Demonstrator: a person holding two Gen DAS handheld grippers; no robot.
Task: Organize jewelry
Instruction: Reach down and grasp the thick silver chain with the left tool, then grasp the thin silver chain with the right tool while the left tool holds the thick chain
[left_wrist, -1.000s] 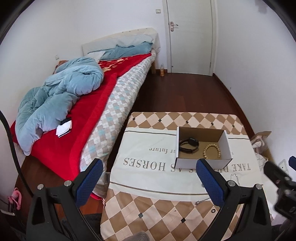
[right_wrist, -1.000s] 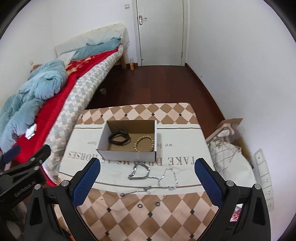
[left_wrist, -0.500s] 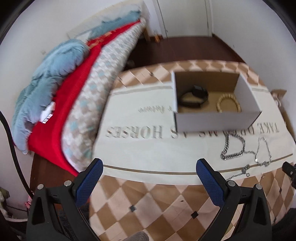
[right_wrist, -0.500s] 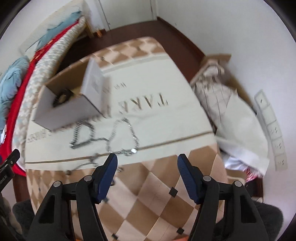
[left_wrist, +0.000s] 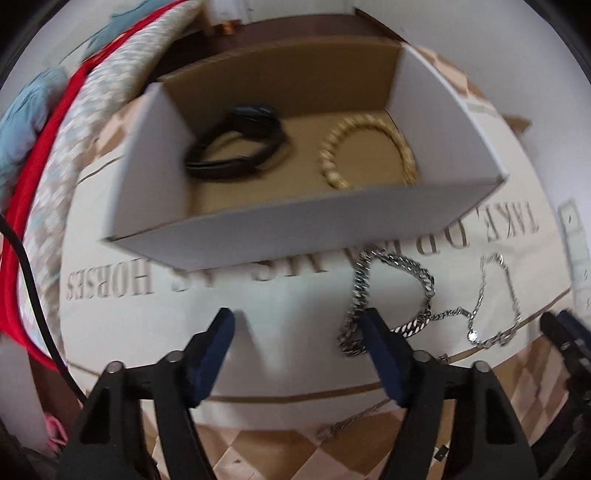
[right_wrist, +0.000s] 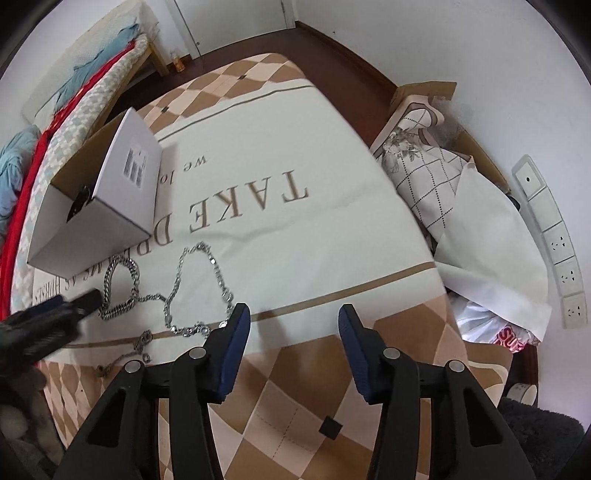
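Since the earlier frames both grippers have dropped from a high view of the room to just above the table, and both sets of jaws have narrowed from fully spread.

**State of the tongs.** The left gripper (left_wrist: 295, 325) is closing, jaws apart, nothing clamped; its right finger overlaps the thick curb chain (left_wrist: 391, 291) at 3 o'clock of the gap. The right gripper (right_wrist: 291, 321) is also closing, jaws apart, over bare tablecloth (right_wrist: 295, 236); nothing lies between them.

**Location of task items.**
- Cardboard box (left_wrist: 303, 225): 12 o'clock of the left gripper. It holds a black wristband (left_wrist: 236, 147) and a beaded bracelet (left_wrist: 365, 147).
- Thin silver necklace (right_wrist: 199, 280): 10 o'clock of the right gripper, linked or tangled with the curb chain.
- A third fine chain (right_wrist: 125, 354) lies at 9 o'clock, on the checked border.

**Hazards.**
- The chains appear entangled; lifting one would likely drag the other.
- The left jaws may shut beside the curb chain and pinch cloth instead.
- The right jaws sit clear of any chain; shutting here would probably catch nothing.
- The grippers are close together; a collision is possible.

**Legible writing.** The tablecloth reads "TAKE", "AS HORSES" and "we lo…", partly hidden. The box carries a barcode label (right_wrist: 135, 168); its digits are unreadable.
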